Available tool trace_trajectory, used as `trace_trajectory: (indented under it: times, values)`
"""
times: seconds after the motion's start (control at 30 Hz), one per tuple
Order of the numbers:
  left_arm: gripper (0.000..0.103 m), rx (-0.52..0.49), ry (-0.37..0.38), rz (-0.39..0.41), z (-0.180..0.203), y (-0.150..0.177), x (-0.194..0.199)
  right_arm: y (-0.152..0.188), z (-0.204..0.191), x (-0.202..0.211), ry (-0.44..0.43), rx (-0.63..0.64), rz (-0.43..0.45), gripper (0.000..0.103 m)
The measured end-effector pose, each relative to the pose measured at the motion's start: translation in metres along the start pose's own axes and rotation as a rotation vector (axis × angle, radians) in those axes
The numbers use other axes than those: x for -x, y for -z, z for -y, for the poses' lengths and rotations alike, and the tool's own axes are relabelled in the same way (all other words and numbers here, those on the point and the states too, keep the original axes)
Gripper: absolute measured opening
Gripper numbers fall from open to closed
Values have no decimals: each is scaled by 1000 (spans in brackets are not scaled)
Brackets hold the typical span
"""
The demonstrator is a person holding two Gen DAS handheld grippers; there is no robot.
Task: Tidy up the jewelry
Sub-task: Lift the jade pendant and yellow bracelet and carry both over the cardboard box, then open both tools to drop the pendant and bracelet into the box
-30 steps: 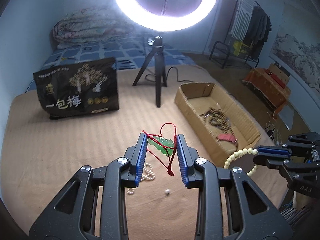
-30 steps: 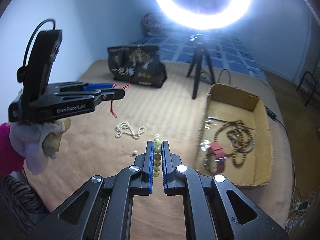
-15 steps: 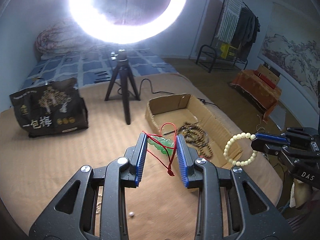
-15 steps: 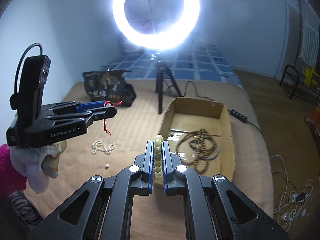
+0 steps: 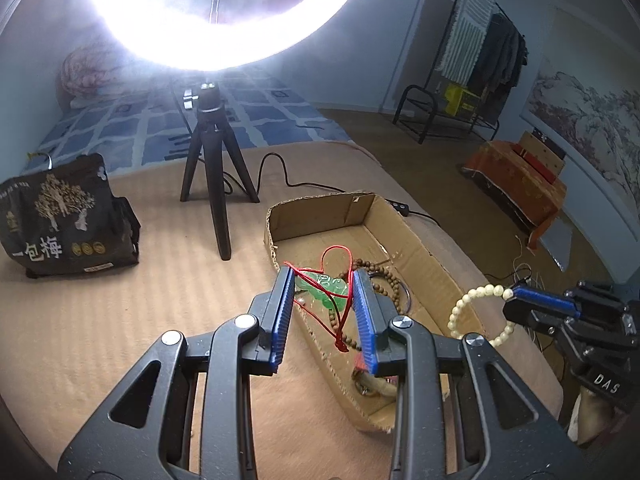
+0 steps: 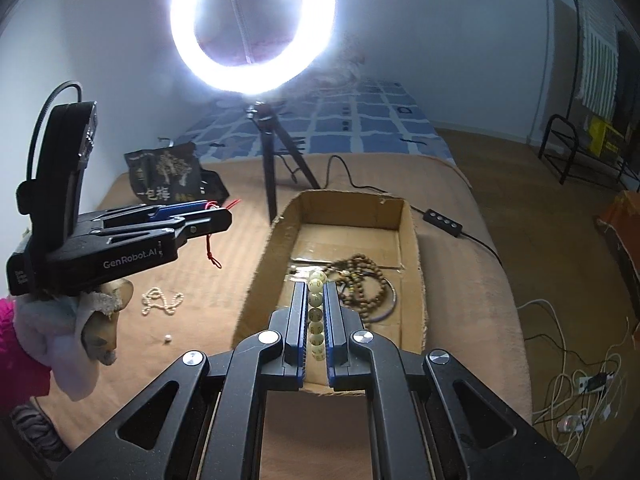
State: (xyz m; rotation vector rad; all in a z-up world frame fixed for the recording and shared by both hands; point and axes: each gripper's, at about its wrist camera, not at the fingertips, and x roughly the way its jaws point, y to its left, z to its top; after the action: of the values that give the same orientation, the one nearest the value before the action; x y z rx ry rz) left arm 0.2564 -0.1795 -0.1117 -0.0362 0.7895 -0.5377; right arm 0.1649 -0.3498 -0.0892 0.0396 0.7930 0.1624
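Room: pale blue walls, a brown floor, a clothes rack [image 5: 484, 48] and a landscape painting [image 5: 592, 120] far beyond the cardboard box.

Bed [image 5: 100, 320]: tan ribbed cover under the cardboard box, blue checked quilt [image 6: 360, 120] behind it.

Ring light [image 6: 252, 24]: lit, on a black tripod [image 5: 212, 168] just behind the cardboard box.

Cardboard box [image 6: 260, 272]: open-topped, shallow, brown, lying on the tan cover. Inside lie dark wooden bead strings [image 6: 364, 276] and a thin ring.

Black snack bag [image 5: 60, 216]: printed with trees, well to the left of the cardboard box.

Left gripper [image 5: 324, 304]: black frame, blue pads, clamped on a green pendant [image 5: 326, 286] with a red cord [image 5: 340, 252]. The cord loops above the pads and trails below them. It hangs over the near left wall of the cardboard box. A person's hand in pale cloth and a pink sleeve [image 6: 16, 360] carries it.

Right gripper [image 6: 316, 312]: clenched on a cream bead bracelet [image 5: 476, 312], a round loop of pale glossy beads, hanging over the near end of the cardboard box.

Pearl strand [image 6: 160, 300]: heaped on the cover left of the cardboard box, a single loose bead [image 6: 168, 338] near it.
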Motion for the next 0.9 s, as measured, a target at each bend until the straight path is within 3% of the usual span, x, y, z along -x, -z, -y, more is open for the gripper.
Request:
trace_trajectory:
  times: [0.43,0.8,0.87,0.9]
  values:
    - [29,23,-9,-19,9,-10,-34,3,22,-27,21,-49,-30,6]
    - [30,10,-20,-36,21,-13,-41,6,34,-34,19,-94,-47,6]
    - [30,5,-26,-40,21,-13,-42,8,35,-34,22,-97,-50,9]
    - [30,5,-32,-44,21,-13,-43,9,36,-34,25,-103,-52,21]
